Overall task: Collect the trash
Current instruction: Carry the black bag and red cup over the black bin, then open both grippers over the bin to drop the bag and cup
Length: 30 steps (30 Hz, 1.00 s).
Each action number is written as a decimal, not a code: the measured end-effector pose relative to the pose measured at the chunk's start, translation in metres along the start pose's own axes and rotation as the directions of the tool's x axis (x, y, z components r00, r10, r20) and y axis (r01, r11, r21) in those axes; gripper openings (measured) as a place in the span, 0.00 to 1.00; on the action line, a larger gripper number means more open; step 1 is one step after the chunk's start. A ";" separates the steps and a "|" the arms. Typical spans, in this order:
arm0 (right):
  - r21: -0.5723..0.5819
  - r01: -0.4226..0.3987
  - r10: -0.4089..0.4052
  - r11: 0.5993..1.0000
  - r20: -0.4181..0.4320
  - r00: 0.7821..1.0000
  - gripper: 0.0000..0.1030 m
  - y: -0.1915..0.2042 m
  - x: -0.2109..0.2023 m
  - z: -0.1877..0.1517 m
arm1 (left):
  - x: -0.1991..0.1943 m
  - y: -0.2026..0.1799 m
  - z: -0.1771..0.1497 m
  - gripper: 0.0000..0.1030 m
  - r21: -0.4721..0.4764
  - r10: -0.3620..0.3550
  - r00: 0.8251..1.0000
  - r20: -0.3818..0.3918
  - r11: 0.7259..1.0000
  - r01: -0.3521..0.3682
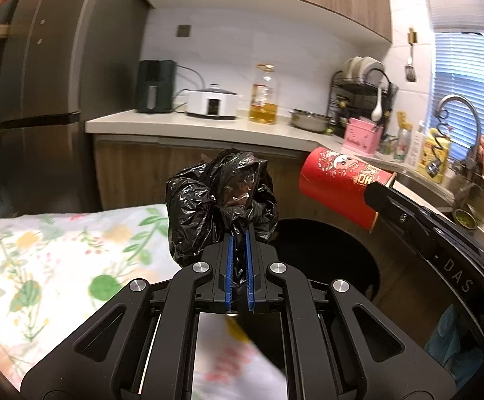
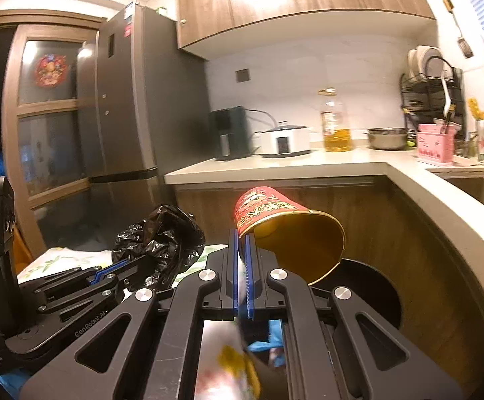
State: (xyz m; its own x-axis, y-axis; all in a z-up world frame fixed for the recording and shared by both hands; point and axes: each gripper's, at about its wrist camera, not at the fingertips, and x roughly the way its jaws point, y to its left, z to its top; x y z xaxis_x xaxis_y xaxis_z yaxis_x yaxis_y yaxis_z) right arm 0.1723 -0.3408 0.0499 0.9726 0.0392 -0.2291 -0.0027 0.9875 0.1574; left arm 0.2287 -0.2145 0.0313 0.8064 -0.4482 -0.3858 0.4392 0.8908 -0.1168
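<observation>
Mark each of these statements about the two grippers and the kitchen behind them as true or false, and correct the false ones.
1. The left gripper is clamped on a black plastic bag. True.
2. The right gripper holds a blue cup. False: it pinches the rim of a red paper cup.
3. The red paper cup stands upright. False: it is tipped on its side, its gold inside showing.
4. A bottle of yellow oil stands on the counter. True.
5. The fridge door hangs open. False: it is closed.
</observation>
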 end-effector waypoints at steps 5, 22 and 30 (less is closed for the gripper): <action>0.018 0.042 -0.042 0.999 -0.001 0.999 0.04 -0.018 -0.003 -0.003 | 0.015 -0.020 -0.002 0.05 0.021 -0.033 0.999 -0.012 0.999 0.034; 0.045 0.096 -0.095 0.994 -0.033 0.995 0.04 -0.047 0.008 -0.009 | 0.053 -0.050 -0.004 0.06 0.056 -0.085 0.995 -0.045 0.995 0.088; 0.051 0.093 -0.091 0.994 -0.044 0.995 0.04 -0.051 0.013 -0.010 | 0.062 -0.049 -0.006 0.06 0.056 -0.098 0.994 -0.055 0.993 0.101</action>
State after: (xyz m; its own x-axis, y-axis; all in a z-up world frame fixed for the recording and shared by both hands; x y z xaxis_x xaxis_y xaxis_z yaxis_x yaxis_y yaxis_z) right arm 0.1826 -0.3892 0.0297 0.9576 -0.0441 -0.2848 0.0999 0.9777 0.1846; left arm 0.2545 -0.2853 0.0078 0.7364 -0.5286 -0.4222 0.5399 0.8353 -0.1040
